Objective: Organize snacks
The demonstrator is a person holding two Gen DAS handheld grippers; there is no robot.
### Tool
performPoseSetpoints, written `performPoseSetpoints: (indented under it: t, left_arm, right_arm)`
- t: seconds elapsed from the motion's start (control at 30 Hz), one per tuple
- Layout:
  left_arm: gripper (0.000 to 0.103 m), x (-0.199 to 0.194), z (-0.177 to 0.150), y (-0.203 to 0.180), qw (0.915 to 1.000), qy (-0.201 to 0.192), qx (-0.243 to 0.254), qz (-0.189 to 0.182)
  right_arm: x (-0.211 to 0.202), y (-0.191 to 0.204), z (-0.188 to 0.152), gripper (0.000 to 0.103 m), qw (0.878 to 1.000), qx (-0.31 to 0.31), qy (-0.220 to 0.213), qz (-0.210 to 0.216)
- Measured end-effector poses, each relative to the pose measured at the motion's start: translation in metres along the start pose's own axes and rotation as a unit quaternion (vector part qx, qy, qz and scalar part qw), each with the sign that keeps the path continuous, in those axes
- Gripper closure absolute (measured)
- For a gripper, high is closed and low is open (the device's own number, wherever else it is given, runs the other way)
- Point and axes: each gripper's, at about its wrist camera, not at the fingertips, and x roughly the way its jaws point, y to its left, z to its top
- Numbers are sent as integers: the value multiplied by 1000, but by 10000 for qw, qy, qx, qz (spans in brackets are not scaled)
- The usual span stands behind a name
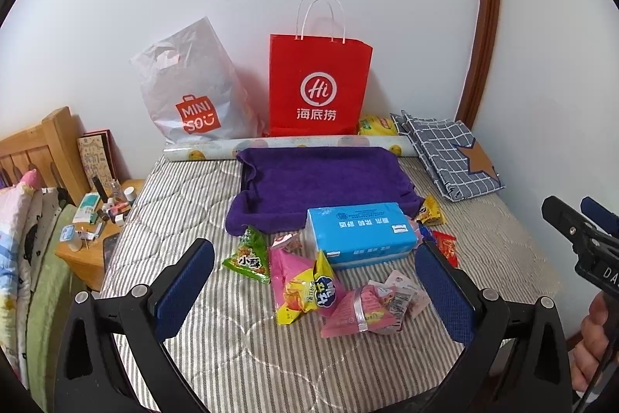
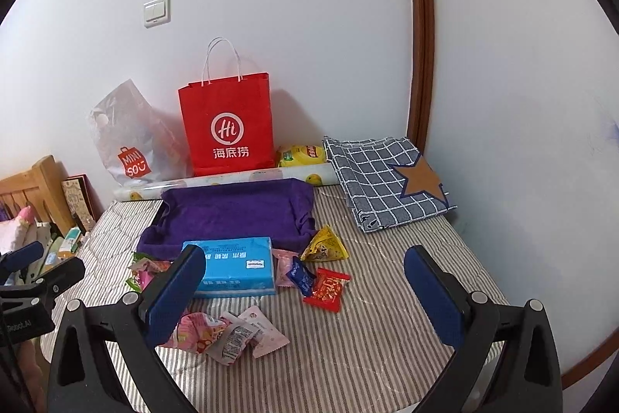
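Note:
Several snack packets lie on a striped bed cover (image 1: pixel 240 355) in front of a purple-towel-lined tray (image 1: pixel 325 180): a green packet (image 1: pixel 249 256), a pink and yellow packet (image 1: pixel 305 287), a pink triangular packet (image 1: pixel 367 312), a yellow triangular packet (image 2: pixel 325 244), a blue candy (image 2: pixel 300 275) and a red packet (image 2: pixel 327 289). A blue tissue pack (image 1: pixel 359 233) lies at the tray's front edge. My left gripper (image 1: pixel 315 291) is open above the pink packets. My right gripper (image 2: pixel 305 295) is open and empty above the cover, near the red packet.
A red paper bag (image 1: pixel 317 88) and a grey Miniso plastic bag (image 1: pixel 189 91) stand against the wall behind a roll of paper (image 1: pixel 286 144). A folded checked cloth (image 2: pixel 387 177) lies at the back right. A wooden nightstand (image 1: pixel 87 254) with small items is at the left.

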Motion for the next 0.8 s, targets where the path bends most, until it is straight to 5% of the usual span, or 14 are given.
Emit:
performPoseSetpoints:
  t: [0.5, 0.8]
  left_arm:
    - [0, 18, -8, 4, 9998, 204, 23, -39]
    - [0, 57, -24, 13, 9973, 629, 72, 359]
  right_arm:
    - [22, 0, -12, 0, 9990, 273, 275, 204]
    - [66, -1, -38, 0, 9985, 245, 484, 2]
